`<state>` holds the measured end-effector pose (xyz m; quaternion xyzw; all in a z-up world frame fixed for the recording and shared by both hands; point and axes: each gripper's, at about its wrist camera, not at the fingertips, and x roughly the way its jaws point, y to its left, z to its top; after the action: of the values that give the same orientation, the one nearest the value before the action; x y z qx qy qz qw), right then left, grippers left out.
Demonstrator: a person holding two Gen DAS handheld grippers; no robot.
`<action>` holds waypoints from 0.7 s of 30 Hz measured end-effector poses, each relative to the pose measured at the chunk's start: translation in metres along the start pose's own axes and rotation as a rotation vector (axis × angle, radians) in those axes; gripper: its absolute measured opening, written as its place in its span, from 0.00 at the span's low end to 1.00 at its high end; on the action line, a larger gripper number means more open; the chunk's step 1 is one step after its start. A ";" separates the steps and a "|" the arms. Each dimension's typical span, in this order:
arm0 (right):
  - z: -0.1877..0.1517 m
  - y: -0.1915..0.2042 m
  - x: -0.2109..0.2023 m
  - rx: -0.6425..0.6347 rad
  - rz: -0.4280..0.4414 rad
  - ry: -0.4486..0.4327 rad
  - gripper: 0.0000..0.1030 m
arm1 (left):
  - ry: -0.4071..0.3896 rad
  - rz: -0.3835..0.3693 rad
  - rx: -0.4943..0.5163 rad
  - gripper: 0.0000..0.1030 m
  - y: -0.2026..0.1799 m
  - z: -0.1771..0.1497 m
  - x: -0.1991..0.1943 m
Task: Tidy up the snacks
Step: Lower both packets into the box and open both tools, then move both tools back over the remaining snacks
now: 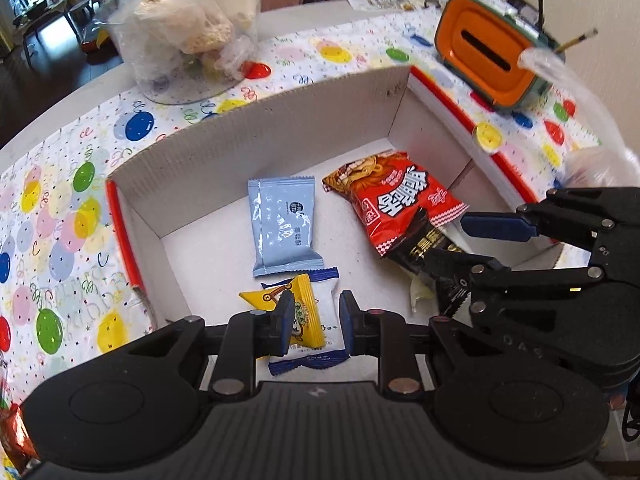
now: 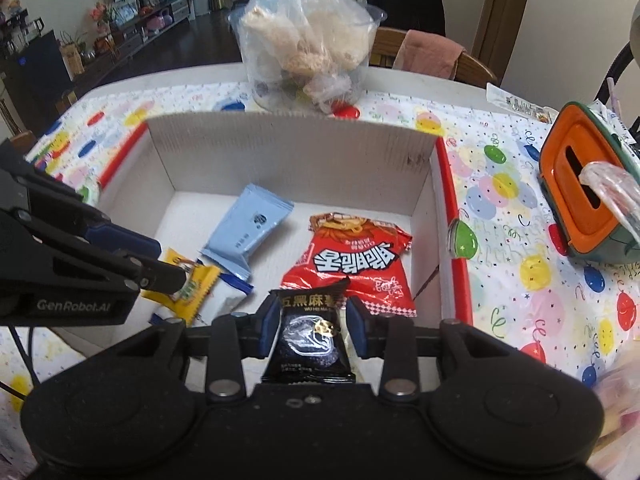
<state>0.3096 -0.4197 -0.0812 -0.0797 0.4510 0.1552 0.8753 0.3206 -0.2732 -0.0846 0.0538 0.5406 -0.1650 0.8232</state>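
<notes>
An open cardboard box [image 1: 280, 120] [image 2: 288, 148] holds a light blue packet [image 1: 282, 224] [image 2: 248, 228] and a red noodle snack bag [image 1: 396, 204] [image 2: 356, 256]. My left gripper [image 1: 316, 320] [image 2: 156, 258] is over the box's near left corner. It is shut on a yellow packet [image 1: 304, 308] [image 2: 188, 284], which overlaps a white packet with blue ends [image 1: 330, 300] [image 2: 234, 294]. My right gripper [image 2: 312, 328] [image 1: 460, 244] is shut on a black sesame packet [image 2: 310, 336] [image 1: 420, 240], held just over the red bag's near end.
The box stands on a balloon-print tablecloth [image 1: 60, 220] [image 2: 520, 240]. A clear tub with a plastic bag of snacks [image 1: 184, 28] [image 2: 308, 44] stands behind it. An orange tissue box [image 1: 492, 60] [image 2: 580, 196] is to the right. A chair with a pink cloth [image 2: 432, 52] stands beyond the table.
</notes>
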 end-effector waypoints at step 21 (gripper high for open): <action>0.015 0.054 -0.070 0.041 0.088 -0.159 0.38 | -0.237 -0.013 -0.089 0.28 0.053 -0.046 -0.098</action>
<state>0.2645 -0.3782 -0.0158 -0.0295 0.3860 0.1900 0.9022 0.2626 -0.1907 -0.0195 -0.0061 0.4468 -0.1512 0.8817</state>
